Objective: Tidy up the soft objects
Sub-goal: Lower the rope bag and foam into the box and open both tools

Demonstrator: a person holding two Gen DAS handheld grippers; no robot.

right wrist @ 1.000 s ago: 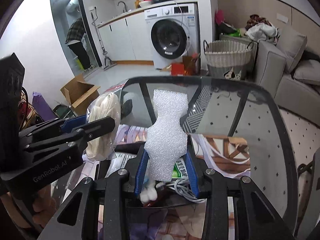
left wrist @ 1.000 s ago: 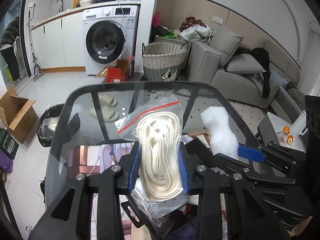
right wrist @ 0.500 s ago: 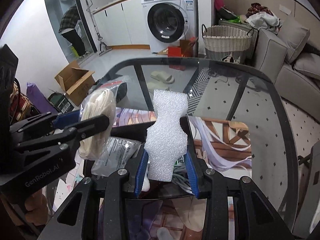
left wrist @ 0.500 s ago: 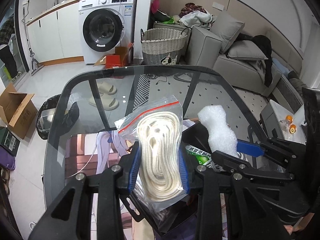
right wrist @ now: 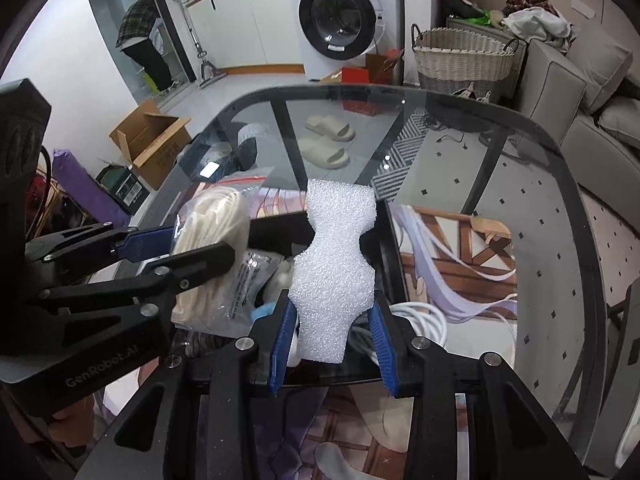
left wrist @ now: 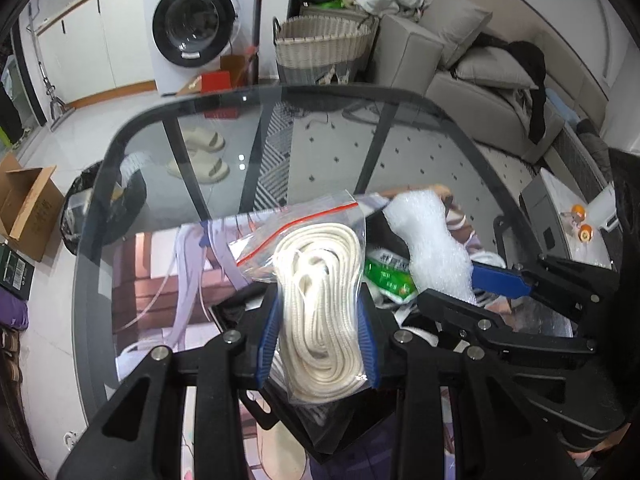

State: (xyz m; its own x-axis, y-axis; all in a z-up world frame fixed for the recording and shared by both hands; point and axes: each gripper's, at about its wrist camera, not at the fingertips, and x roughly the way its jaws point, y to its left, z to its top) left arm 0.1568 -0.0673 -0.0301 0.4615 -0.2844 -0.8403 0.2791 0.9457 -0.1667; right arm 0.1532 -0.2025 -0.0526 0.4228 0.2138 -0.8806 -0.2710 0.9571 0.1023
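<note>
Nearest each camera, the left gripper [left wrist: 318, 338] has its fingers clamped on a bagged coil of white rope [left wrist: 320, 304], and the right gripper [right wrist: 334, 338] pinches a white foam piece [right wrist: 334, 276] at its lower part, both lifted clear. Beneath them an open black tray [right wrist: 280, 228] already holds packets and cable, apparently the collection point. It rests on the glass table [right wrist: 480, 152], which extends beyond.
</note>
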